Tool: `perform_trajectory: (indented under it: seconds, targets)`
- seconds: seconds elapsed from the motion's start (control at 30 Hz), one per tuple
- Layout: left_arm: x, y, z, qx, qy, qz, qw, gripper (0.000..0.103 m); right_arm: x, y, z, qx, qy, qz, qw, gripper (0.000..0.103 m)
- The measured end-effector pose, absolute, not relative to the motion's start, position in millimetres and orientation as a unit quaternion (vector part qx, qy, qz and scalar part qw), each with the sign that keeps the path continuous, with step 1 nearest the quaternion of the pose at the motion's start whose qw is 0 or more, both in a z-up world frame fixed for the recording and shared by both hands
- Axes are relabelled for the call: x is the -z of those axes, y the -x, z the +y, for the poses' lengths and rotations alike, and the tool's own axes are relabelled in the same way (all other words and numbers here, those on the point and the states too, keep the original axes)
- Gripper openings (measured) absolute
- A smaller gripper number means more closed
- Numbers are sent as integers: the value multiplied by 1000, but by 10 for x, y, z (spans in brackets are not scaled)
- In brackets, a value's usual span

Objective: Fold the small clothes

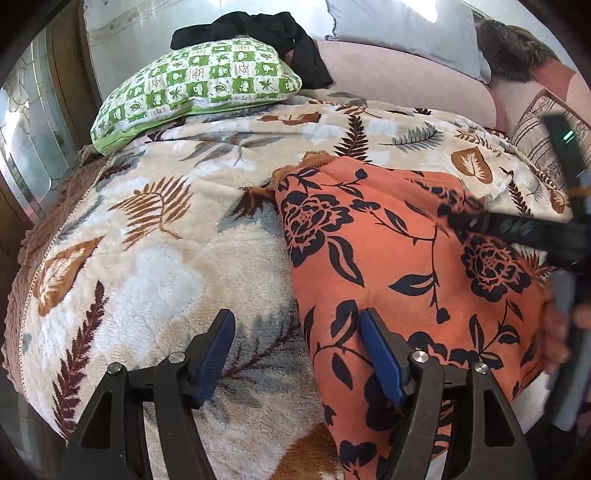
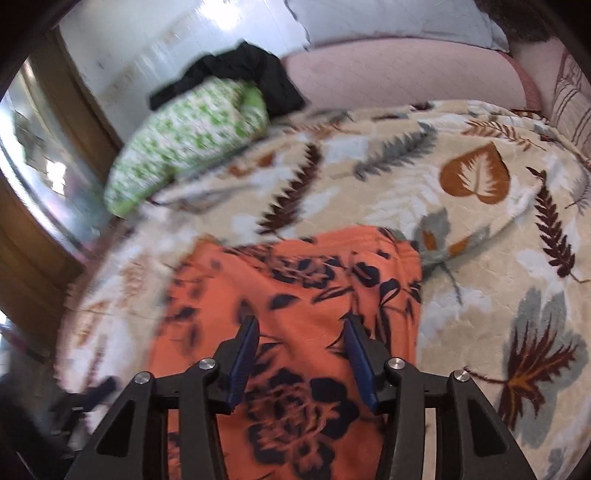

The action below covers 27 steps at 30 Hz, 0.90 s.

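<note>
An orange garment with dark floral print [image 1: 399,266] lies flat on a leaf-patterned blanket [image 1: 155,236]; it also shows in the right wrist view [image 2: 295,295]. My left gripper [image 1: 297,325] is open and empty, straddling the garment's left edge, its right finger over the cloth. My right gripper [image 2: 300,328] is open and empty just above the garment's middle. The right gripper also shows at the right of the left wrist view [image 1: 517,229], reaching over the garment.
A green-and-white checked pillow [image 1: 199,85] lies at the back left with a black garment [image 1: 266,33] behind it. A pink couch back [image 1: 399,77] and grey cushion [image 1: 406,29] run along the rear. A wooden door frame [image 2: 44,243] stands at left.
</note>
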<state>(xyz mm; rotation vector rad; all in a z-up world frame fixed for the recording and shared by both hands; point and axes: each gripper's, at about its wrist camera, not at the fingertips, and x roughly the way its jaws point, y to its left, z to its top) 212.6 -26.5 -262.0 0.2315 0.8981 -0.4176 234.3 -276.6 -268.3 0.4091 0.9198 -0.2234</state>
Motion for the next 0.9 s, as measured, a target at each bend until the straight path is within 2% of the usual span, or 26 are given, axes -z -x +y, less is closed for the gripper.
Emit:
perform_trajectory:
  seconds: [0.17, 0.3, 0.53, 0.7, 0.9]
  targets:
    - [2632, -2127, -310, 195, -118, 430, 873, 73, 2753, -2315, -2750, 103, -160, 445, 875, 52]
    - [2648, -2124, -341, 189, -124, 428, 875, 73, 2607, -2149, -2820, 84, -201, 431, 876, 51]
    - [2681, -2129, -356, 181, -123, 429, 876, 73, 2317, -1578, -2718, 39, -208, 432, 877, 51]
    - [2710, -2125, -379, 173, -129, 426, 879, 77, 2558, -1337, -2578, 33, -190, 466, 863, 52]
    - [2751, -2116, -370, 159, -130, 416, 886, 84, 2674, -1303, -2582, 35, -165, 458, 873, 54]
